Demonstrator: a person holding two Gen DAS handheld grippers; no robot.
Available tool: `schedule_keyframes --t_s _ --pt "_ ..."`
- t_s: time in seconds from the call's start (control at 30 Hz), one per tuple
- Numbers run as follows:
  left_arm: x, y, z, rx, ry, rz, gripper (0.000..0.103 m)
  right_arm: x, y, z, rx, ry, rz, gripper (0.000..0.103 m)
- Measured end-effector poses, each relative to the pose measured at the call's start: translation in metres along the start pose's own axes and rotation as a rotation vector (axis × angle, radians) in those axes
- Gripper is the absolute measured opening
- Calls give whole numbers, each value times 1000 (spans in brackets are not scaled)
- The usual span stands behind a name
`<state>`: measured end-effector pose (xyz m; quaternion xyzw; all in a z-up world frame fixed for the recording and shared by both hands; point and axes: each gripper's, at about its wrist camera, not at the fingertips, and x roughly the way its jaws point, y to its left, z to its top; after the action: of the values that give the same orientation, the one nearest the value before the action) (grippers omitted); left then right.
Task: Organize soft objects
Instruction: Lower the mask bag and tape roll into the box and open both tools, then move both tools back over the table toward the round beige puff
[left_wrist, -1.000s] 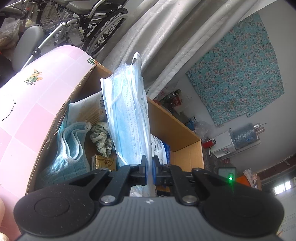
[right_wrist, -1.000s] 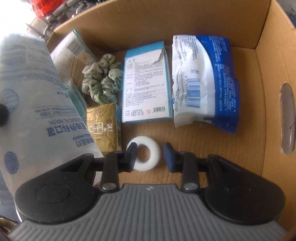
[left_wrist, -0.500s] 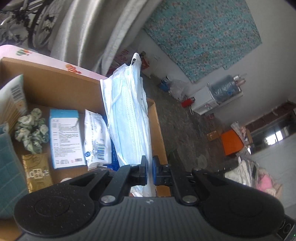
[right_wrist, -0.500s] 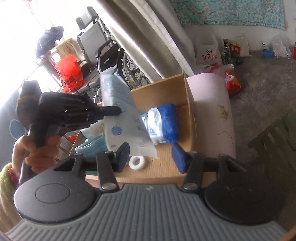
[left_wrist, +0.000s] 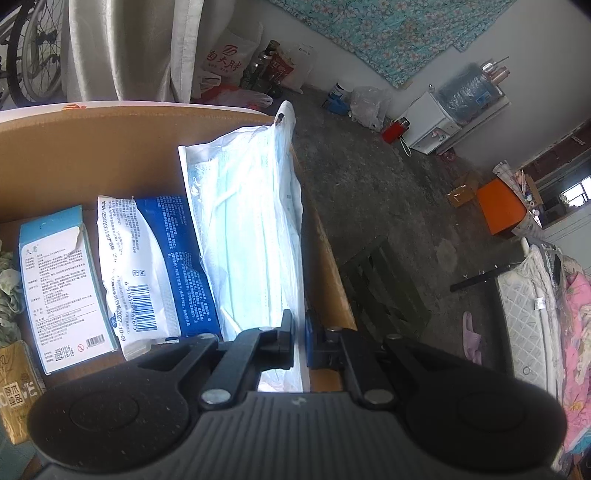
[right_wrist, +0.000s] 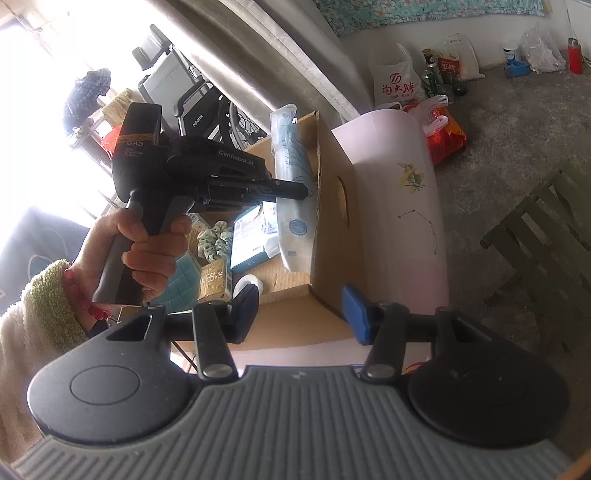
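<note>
Left wrist view: left claw (left_wrist: 300, 339) clenched on the bottom edge of a clear pack of blue face masks (left_wrist: 255, 236), which stands upright against the right-hand wall of the cardboard box (left_wrist: 92, 155); beside it, flat on the box floor, lie a blue-and-white wipes pack (left_wrist: 155, 269) and a light-blue carton (left_wrist: 59, 288). Right wrist view: right claw (right_wrist: 301, 314) released, holding nothing, outside the box's near corner; the mask pack (right_wrist: 293, 188) sits inside the box (right_wrist: 332, 229), pinched by the left claw (right_wrist: 301, 190) held in the person's hand (right_wrist: 147, 254), with a white tape roll (right_wrist: 248, 286) and a green scrunchie (right_wrist: 214, 242) on the box floor.
</note>
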<state>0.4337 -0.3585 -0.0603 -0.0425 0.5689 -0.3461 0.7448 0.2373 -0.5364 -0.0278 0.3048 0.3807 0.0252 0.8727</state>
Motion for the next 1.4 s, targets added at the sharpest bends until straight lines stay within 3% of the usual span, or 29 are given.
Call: schedule_keyframes --t_s 0.1,0.2,0.27,0.33,0.37,0.53,0.73,0.97,1.13,1.4 --pt "8 -1 0 -22 15 -8 9 3 -4 -5 16 9 17 50" --pt "12 -1 0 -28 19 1 24 4 -7 -7 21 7 15 50" --pt "8 0 2 -31 -15 16 34 2 -9 -9 31 5 18 50" --pt "2 -2 4 -35 -39 30 51 -2 -11 -9 37 -1 16 50" --pt "-2 0 4 -45 -49 29 53 -4 -11 -10 38 -4 14 50" --pt "-36 -7 3 -59 -107 -2 66 -21 -6 -11 32 -27 6 50" --pt "-107 -36 -21 21 -165 -1 81 -57 14 -19 -9 -91 -10 51" --pt "-216 -48 -87 116 -268 0 94 -105 44 -48 -74 -159 -30 65" --pt "-273 -28 -149 85 -315 9 100 -126 67 -79 -104 -160 -30 78" --pt "-313 17 -261 39 -374 209 103 -132 99 -136 -106 -112 -10 80"
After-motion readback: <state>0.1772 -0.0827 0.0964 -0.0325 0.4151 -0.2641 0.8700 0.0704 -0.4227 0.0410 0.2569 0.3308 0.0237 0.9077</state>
